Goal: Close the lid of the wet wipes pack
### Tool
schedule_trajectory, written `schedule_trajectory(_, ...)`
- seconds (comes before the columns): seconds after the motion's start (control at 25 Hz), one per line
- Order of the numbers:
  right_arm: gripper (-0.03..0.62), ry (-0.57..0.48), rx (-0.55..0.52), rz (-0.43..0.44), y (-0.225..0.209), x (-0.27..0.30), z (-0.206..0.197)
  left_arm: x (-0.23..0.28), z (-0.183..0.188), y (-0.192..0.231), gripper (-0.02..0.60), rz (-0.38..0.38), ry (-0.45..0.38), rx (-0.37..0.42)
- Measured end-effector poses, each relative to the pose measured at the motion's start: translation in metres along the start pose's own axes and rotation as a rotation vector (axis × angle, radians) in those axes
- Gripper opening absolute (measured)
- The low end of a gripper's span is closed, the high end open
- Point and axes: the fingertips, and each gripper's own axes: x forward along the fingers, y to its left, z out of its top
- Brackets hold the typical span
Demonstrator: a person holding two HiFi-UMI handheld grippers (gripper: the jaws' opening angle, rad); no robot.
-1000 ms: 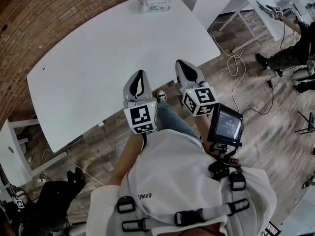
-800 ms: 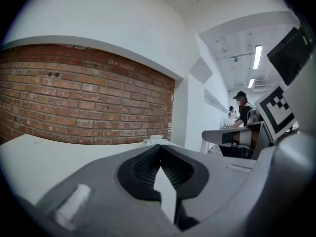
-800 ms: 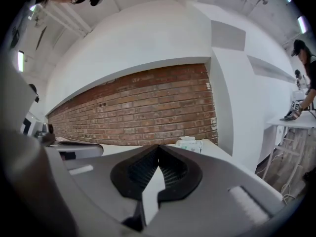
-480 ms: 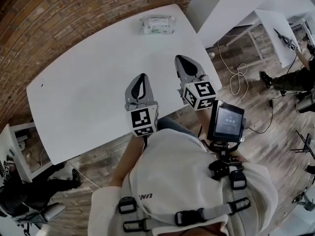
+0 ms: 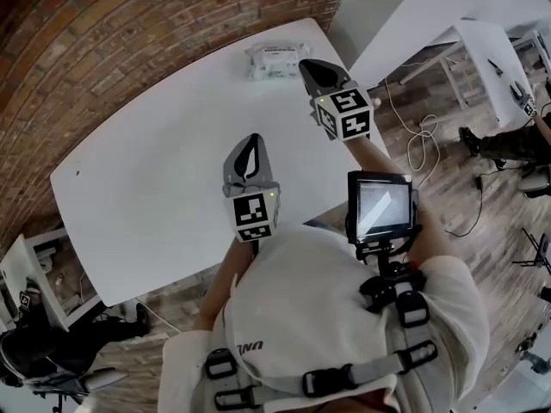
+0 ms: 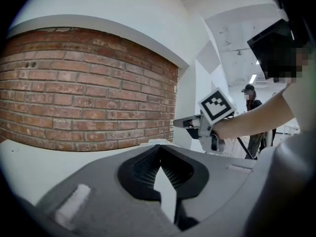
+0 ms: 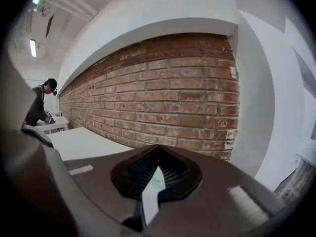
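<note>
The wet wipes pack, white with a green label, lies flat near the far edge of the white table. Whether its lid is up is too small to tell. My right gripper hovers just right of the pack with its tips level with the pack's right end, jaws shut and empty. In the right gripper view a sliver of the pack shows below the closed tips of the right gripper. My left gripper hangs over the table's middle, well short of the pack, shut on nothing. In the left gripper view the left gripper points at the brick wall.
A brick wall runs behind the table. A small monitor rides on the person's chest rig. Right of the table the wooden floor holds cables, more white tables and a person. Another person is at bottom left.
My right gripper has travelled forward over the table, from near its front edge to beside the pack. The left gripper edged forward a little. Both stayed shut.
</note>
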Motion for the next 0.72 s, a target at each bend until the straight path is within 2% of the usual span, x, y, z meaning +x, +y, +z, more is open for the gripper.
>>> schedule_trajectory(0.16,0.006,0.084,0.003,-0.009,-0.019,0.065,-0.013,0.025,-0.001,-0.001,-0.002,-0.040,0.016,0.046)
schedule_trajectory(0.36,0.006,0.171,-0.012,-0.004,-0.024,0.116,-0.029,0.037,-0.005,0.004,-0.002,-0.053,0.031,0.038)
schedule_trajectory(0.56,0.006,0.279,-0.030,-0.017,-0.024,0.138,-0.058,0.045,-0.011,0.017,-0.002,-0.030,0.045,0.010)
schedule_trajectory(0.72,0.006,0.327,-0.034,-0.014,-0.024,0.141,-0.078,0.051,-0.015,0.019,-0.002,-0.030,0.050,-0.003)
